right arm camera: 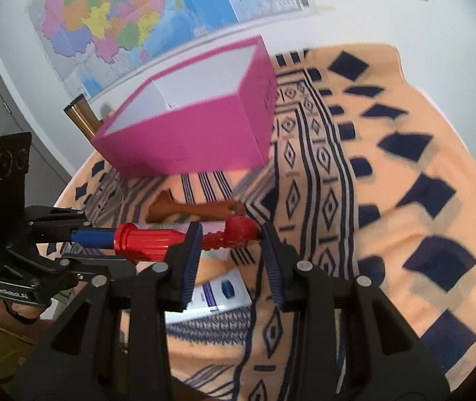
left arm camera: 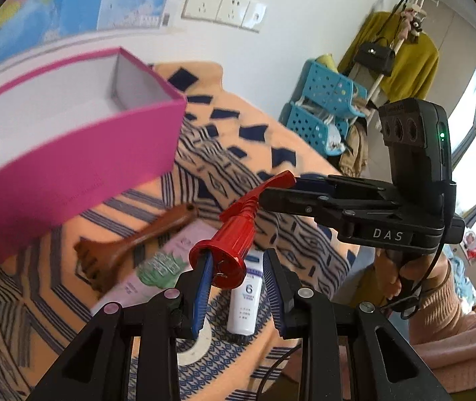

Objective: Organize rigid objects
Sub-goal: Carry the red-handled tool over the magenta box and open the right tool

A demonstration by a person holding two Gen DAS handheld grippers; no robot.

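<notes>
Left gripper [left arm camera: 234,260] first: its jaws stand wide apart, and the red pump head [left arm camera: 234,230] hangs at the tip of only one finger. The left-side pad [left arm camera: 203,280] seems to reach into the pump's flared skirt, while the other pad is well clear of it. I would call that hooked, not clamped.

From this gripper the pump's long axis runs forward and up to the right, skirt nearest me and spout farthest. The spout ends at my right gripper [right arm camera: 231,230], which comes in from the right. In the right wrist view the same axis lies crosswise, running off to the left of the fingers, and the ribbed neck passes the left fingertip. The rounded head sits between the two tips. Those jaws are parted about as wide as the head, but I cannot tell whether the pads are pressing on it.

The pink box [left arm camera: 81,173] sits ahead and to the left of both grippers, open side up, and it looks empty as far as I can see inside. My left hand is on the box side. I judge that the pump would have to travel leftward and skirt-first. The danger I see is the skirt slipping off that single finger before anything has a firm hold.
</notes>
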